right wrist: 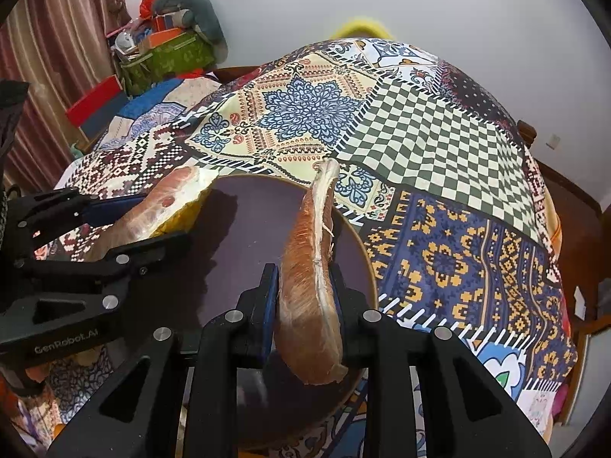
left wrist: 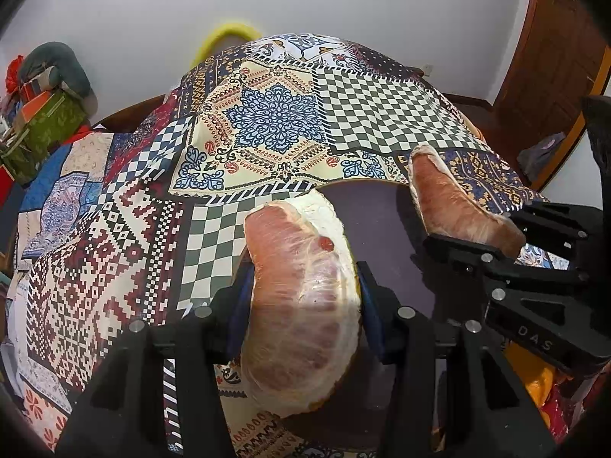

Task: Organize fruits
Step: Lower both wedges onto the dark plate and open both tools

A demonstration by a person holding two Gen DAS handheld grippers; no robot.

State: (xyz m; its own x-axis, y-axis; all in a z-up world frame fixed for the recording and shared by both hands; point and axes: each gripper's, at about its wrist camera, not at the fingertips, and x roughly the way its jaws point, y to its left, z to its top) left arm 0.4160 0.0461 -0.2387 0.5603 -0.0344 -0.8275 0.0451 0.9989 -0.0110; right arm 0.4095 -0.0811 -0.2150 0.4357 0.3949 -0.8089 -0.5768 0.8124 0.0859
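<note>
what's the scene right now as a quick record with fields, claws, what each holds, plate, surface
left claw: shut on large pomelo chunk
right claw: shut on thin pomelo segment
plate: dark purple, round, bare where visible, beneath both pieces
contact with plate: cannot tell
surface: patchwork patterned cloth
background: cluttered green box against the wall

Left gripper (left wrist: 301, 286) and right gripper (right wrist: 305, 290) clamped, tilted downward.

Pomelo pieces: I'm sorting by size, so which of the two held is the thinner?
The slim wedge in the right gripper; the left gripper holds a much fatter chunk.
</note>
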